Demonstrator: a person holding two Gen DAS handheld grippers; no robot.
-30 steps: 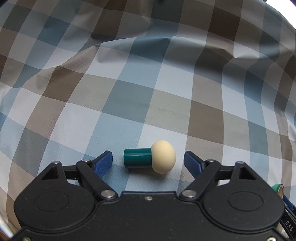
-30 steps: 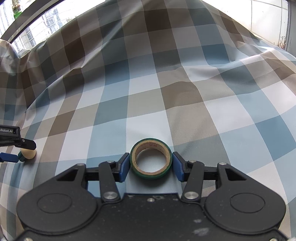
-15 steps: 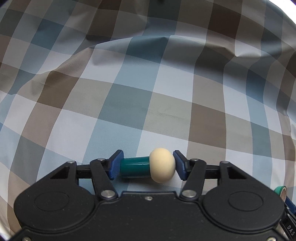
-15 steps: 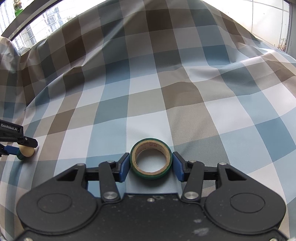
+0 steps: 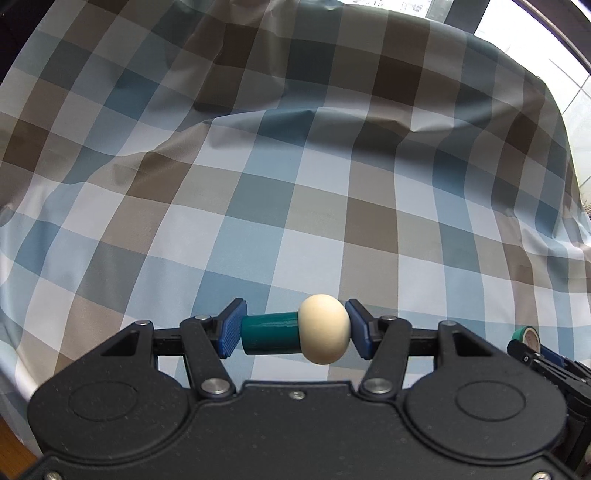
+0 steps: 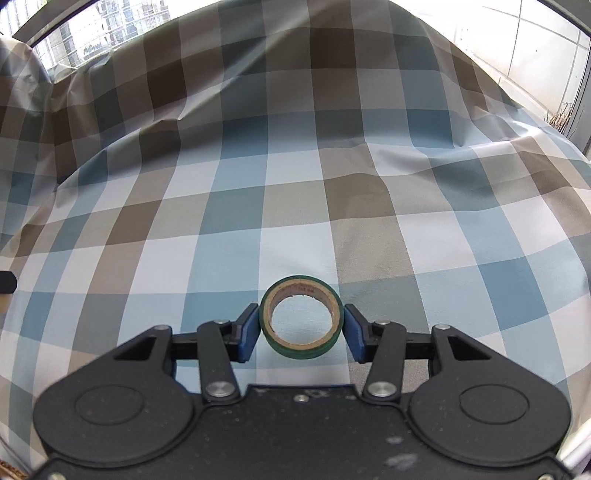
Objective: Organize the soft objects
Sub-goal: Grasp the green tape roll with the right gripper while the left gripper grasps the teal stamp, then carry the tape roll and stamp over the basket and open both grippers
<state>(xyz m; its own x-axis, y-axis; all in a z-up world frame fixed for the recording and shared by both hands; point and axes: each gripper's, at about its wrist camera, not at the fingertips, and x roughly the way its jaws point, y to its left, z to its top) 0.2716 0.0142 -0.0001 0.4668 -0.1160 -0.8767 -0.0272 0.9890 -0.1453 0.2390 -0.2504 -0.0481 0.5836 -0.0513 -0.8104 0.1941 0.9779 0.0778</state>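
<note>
A toy mushroom point(image 5: 325, 334) with a cream cap and a dark green stem point(image 5: 269, 332) lies crosswise between the blue pads of my left gripper point(image 5: 295, 330). That gripper is shut on the toy, which hangs above the checked cloth point(image 5: 295, 184). A green tape roll point(image 6: 299, 350) with a cardboard core stands on edge in my right gripper point(image 6: 301, 328). Its jaws are closing a little tighter, pads pressed on both sides of the roll. The same tape roll point(image 5: 526, 336) shows at the far right of the left wrist view.
A blue, brown and white checked cloth point(image 6: 295, 184) covers the whole surface, with folds and ridges toward the back. Bright windows point(image 6: 110, 26) lie beyond its far edge. A black tip of the left gripper point(image 6: 7, 282) pokes in at the left edge.
My left gripper's jaws shut on the toy mushroom, then lifted it off the cloth. My right gripper has risen slightly with the tape roll still in it.
</note>
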